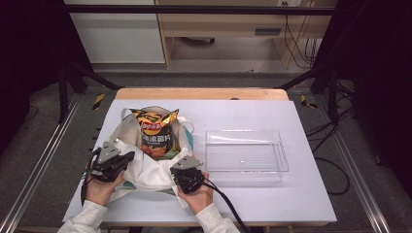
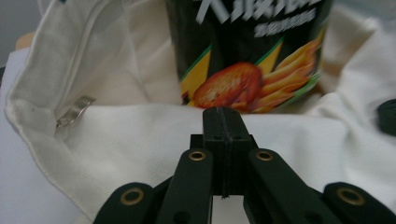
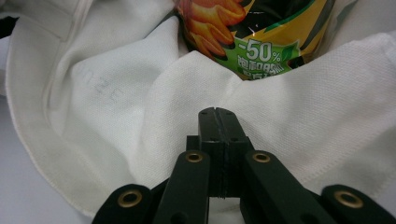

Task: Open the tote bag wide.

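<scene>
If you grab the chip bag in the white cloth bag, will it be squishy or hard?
Probably squishy: the chip bag looks puffy and crinkled at its top, so it should dent and crackle. Its shiny foil may slip between pinching jaws. It likely weighs little for its size, and the chips inside could break if squeezed.

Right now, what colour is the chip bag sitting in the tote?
The chip bag is mainly black with yellow-orange and green accents; the high view shows it best.
</scene>
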The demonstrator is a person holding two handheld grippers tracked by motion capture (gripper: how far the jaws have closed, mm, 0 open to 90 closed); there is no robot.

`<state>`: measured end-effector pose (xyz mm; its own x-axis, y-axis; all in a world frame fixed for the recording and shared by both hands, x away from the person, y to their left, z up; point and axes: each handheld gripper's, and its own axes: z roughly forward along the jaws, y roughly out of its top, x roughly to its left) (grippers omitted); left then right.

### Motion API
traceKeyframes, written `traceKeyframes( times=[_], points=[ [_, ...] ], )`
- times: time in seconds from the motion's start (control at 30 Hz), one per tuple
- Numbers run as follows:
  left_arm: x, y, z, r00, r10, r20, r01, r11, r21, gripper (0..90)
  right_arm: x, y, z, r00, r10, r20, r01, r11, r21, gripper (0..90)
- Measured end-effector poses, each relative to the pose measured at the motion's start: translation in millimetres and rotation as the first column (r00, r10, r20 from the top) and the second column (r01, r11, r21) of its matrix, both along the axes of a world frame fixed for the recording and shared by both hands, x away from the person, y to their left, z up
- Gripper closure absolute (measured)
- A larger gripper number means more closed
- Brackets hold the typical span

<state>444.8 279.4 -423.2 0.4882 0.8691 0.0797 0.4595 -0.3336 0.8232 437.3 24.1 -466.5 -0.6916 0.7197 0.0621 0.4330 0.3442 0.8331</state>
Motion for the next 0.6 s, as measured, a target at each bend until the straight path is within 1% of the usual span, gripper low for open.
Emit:
traceKeyframes(
  times=[0.03,0.07,0.17,0.2,0.23,0.27,0.3,0.33,0.37,0.4,0.43,0.5,0.6],
  points=[
    [3.1,4.1,-6.3,0.9998,0.012,-0.018,-0.012,0.9998,0.014,89.9,0.2,-0.3,0.6,1.0,0.0,-0.005,0.001,1.0,0.004,90.0],
    [3.1,4.1,-6.3,0.9998,0.012,-0.018,-0.012,0.9998,0.014,89.9,1.1,-1.0,1.4,1.0,0.001,-0.004,0.0,1.0,0.01,90.0],
    [2.4,14.9,-12.4,0.9988,0.024,-0.043,-0.024,0.9997,0.005,90.0,2.5,-2.0,3.2,1.0,-0.008,-0.002,0.008,1.0,0.021,90.0],
    [1.5,17.6,-13.3,0.9986,0.026,-0.047,-0.025,0.9997,0.007,90.0,3.8,-3.3,3.8,0.9997,-0.022,0.007,0.022,1.0,0.017,90.0],
    [0.2,20.5,-16.2,0.9975,0.04,-0.058,-0.039,0.9991,0.017,90.0,4.0,-3.5,3.7,0.9995,-0.031,0.011,0.031,0.999,0.012,90.0],
    [0.2,20.5,-16.2,0.9975,0.04,-0.058,-0.039,0.9991,0.017,90.0,4.0,-3.5,3.7,0.9995,-0.031,0.011,0.031,0.999,0.012,90.0],
    [-0.4,22.3,-19.4,0.9961,0.046,-0.075,-0.044,0.9985,0.032,90.0,4.5,-4.5,3.2,0.9986,-0.052,0.008,0.052,0.999,-0.011,90.0],
    [-0.4,23.3,-22.0,0.995,0.049,-0.087,-0.046,0.9979,0.045,90.0,4.5,-4.5,3.2,0.9986,-0.052,0.008,0.052,0.999,-0.011,90.0],
    [0.0,24.3,-25.7,0.9922,0.061,-0.108,-0.054,0.9962,0.069,90.0,4.4,-4.8,3.0,0.9983,-0.058,0.001,0.058,0.998,-0.01,90.0],
    [0.2,25.9,-29.0,0.9901,0.067,-0.124,-0.057,0.9949,0.084,90.0,4.2,-5.6,2.8,0.9978,-0.066,-0.002,0.066,0.998,-0.016,90.0],
    [0.2,28.5,-31.6,0.9882,0.07,-0.136,-0.058,0.9944,0.089,90.0,3.9,-6.5,2.3,0.9974,-0.073,0.0,0.073,0.997,-0.023,90.0],
    [0.1,31.0,-32.1,0.9866,0.07,-0.148,-0.06,0.9957,0.07,90.0,2.8,-9.0,0.3,0.9966,-0.082,0.0,0.082,0.996,-0.031,90.0],
    [-0.4,29.4,-33.3,0.9862,0.074,-0.148,-0.062,0.9945,0.085,90.0,1.9,-14.6,-5.3,0.9954,-0.095,-0.01,0.094,0.995,-0.045,90.0]
  ],
)
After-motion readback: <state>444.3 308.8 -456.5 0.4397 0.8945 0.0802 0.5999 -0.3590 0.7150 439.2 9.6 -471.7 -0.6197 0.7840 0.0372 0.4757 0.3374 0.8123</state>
